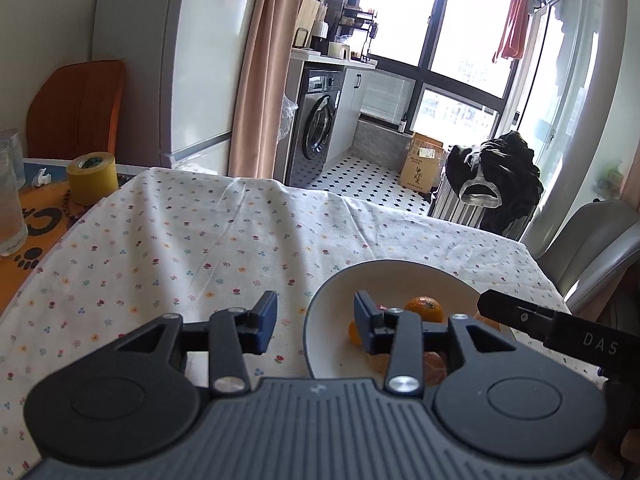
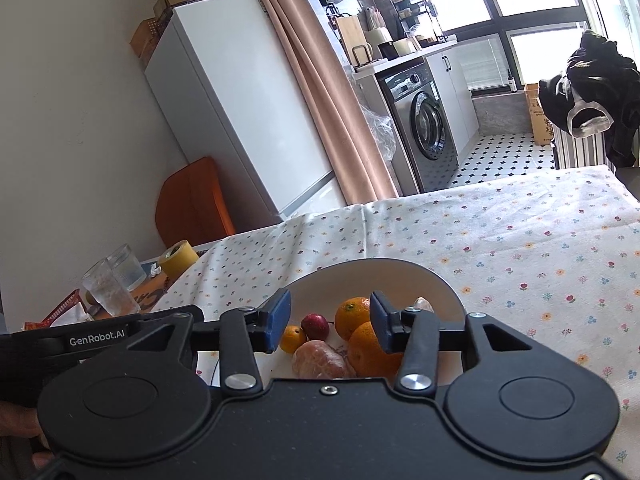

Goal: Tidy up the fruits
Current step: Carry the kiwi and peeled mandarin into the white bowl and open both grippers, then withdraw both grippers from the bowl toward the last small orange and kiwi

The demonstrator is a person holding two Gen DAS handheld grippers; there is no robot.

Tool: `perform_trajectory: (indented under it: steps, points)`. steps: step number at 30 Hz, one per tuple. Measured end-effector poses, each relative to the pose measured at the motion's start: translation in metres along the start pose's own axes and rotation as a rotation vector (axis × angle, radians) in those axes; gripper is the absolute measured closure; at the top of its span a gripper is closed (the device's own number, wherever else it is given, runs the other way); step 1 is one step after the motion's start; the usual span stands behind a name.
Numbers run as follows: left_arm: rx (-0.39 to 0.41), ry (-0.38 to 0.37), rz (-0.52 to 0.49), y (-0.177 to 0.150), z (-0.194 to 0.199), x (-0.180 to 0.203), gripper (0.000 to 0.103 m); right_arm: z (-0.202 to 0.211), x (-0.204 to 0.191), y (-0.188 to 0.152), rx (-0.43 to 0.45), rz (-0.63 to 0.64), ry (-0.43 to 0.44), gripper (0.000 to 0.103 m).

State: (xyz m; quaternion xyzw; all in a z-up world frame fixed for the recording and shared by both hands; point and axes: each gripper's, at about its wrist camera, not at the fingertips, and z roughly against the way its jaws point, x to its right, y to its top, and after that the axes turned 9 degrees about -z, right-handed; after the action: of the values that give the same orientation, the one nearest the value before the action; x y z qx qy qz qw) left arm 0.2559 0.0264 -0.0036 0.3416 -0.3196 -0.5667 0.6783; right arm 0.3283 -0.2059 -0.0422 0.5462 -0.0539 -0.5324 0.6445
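A white bowl (image 2: 400,270) sits on the flowered tablecloth and holds several fruits: two oranges (image 2: 352,316), a small red fruit (image 2: 315,326), a tiny orange (image 2: 293,338) and a peeled one (image 2: 320,364). My right gripper (image 2: 330,324) hovers open just above the bowl's near side, nothing between its fingers. In the left wrist view the same bowl (image 1: 340,280) lies right of centre with an orange (image 1: 425,307) showing. My left gripper (image 1: 316,322) is open over the bowl's left rim, its right finger above the fruit. The right gripper's body (image 1: 560,328) reaches in from the right.
A yellow tape roll (image 1: 91,178), drinking glasses (image 1: 10,208) and an orange mat sit at the table's left end. A grey chair (image 1: 592,256) stands at the right edge. The flowered tablecloth (image 1: 180,240) stretches beyond the bowl. Fridge, curtain and washing machine stand behind.
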Motion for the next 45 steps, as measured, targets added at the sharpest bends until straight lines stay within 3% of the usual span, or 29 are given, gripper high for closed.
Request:
perform_trajectory:
  steps: [4, 8, 13, 33, 40, 45]
  points:
    - [0.009, 0.016, 0.016, -0.004, 0.014, -0.005, 0.05, 0.01, -0.011, -0.002, -0.006, 0.03, 0.015, 0.048]
    - [0.023, 0.044, 0.031, -0.006, 0.027, -0.006, 0.03, 0.023, -0.018, -0.004, 0.006, 0.042, 0.024, 0.041]
    - [0.046, 0.047, 0.01, -0.014, 0.045, -0.002, 0.018, 0.038, -0.022, -0.01, 0.009, 0.045, -0.001, 0.036]
    - [0.073, 0.002, 0.015, -0.041, 0.098, -0.007, 0.012, 0.098, -0.038, -0.034, 0.061, 0.07, -0.048, 0.014]
    - [0.101, -0.015, 0.019, -0.05, 0.117, -0.011, 0.007, 0.112, -0.044, -0.043, 0.069, 0.072, -0.054, 0.002]
    - [0.104, -0.034, -0.001, -0.057, 0.13, -0.015, 0.001, 0.115, -0.052, -0.053, 0.058, 0.078, -0.064, 0.0]
